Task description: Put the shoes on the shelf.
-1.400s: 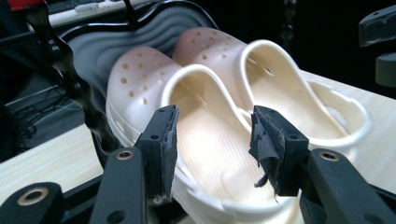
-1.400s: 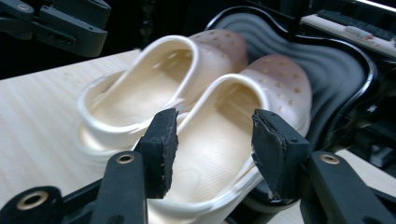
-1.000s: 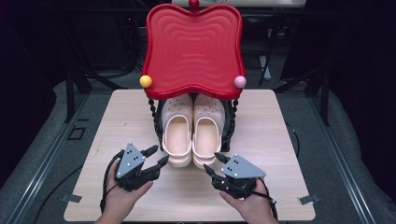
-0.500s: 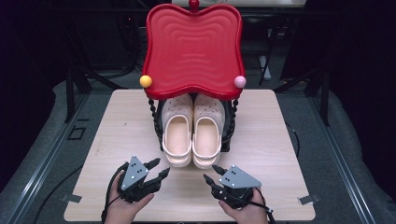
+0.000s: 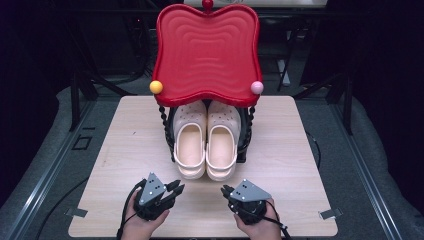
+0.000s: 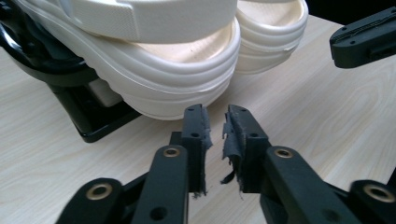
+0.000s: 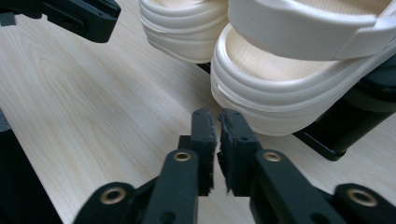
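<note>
Behind both grippers, cream clogs (image 5: 206, 147), black rack (image 5: 243, 145), red tray (image 5: 207, 52) overhead

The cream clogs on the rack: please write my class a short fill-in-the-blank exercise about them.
1. The pair of cream clogs sits on a black rack under a ___ tray.
2. The ball at the tray's left corner is ___.
3. The left gripper holds ___.

Missing words: red; yellow; nothing
</note>
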### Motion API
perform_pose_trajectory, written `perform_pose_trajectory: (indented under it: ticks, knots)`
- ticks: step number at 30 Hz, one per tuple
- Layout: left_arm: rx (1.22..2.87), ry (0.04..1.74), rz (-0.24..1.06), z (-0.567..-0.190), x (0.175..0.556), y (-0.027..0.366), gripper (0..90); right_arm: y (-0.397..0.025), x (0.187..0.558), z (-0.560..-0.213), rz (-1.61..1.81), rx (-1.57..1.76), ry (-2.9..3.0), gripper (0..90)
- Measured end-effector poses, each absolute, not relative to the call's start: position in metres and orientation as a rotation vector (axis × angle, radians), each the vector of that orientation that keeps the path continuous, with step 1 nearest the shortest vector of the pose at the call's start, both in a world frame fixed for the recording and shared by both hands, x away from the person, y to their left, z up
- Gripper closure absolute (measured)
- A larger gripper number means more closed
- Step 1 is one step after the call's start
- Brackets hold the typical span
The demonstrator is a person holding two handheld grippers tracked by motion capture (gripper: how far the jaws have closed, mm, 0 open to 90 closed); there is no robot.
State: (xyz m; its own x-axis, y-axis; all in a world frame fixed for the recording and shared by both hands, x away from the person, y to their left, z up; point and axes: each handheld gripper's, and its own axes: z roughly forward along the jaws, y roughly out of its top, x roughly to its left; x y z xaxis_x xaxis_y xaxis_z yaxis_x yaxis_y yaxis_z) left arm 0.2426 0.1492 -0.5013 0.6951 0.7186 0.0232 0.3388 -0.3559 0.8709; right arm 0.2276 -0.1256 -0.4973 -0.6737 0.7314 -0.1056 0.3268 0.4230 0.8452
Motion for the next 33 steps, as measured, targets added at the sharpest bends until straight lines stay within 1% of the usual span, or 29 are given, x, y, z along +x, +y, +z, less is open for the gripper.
perform_pose_trajectory:
  ticks: [2,5,7,12,21,30,33]
  knots:
    - [1.965,0.814,0.514,-0.504,0.244,0.147,82.3,-0.126,0.229,-0.499,1.169,0.905,2.216,90.0]
    - [1.969,0.824,0.503,-0.508,0.247,0.145,88.0,-0.127,0.232,-0.503,1.172,0.934,2.229,90.0]
    - [1.968,0.829,0.5,-0.511,0.249,0.144,89.6,-0.127,0.235,-0.507,1.185,0.96,2.235,90.0]
    - [1.981,0.837,0.479,-0.515,0.253,0.141,90.0,-0.128,0.241,-0.511,1.197,0.998,2.255,90.0]
    - [1.984,0.839,0.464,-0.509,0.257,0.132,90.0,-0.128,0.252,-0.51,1.264,1.079,2.293,90.0]
    - [1.975,0.865,0.427,-0.507,0.261,0.133,90.0,-0.13,0.258,-0.511,1.306,1.13,2.295,90.0]
    - [1.979,0.866,0.435,-0.506,0.261,0.134,90.0,-0.131,0.259,-0.51,1.323,1.148,2.289,90.0]
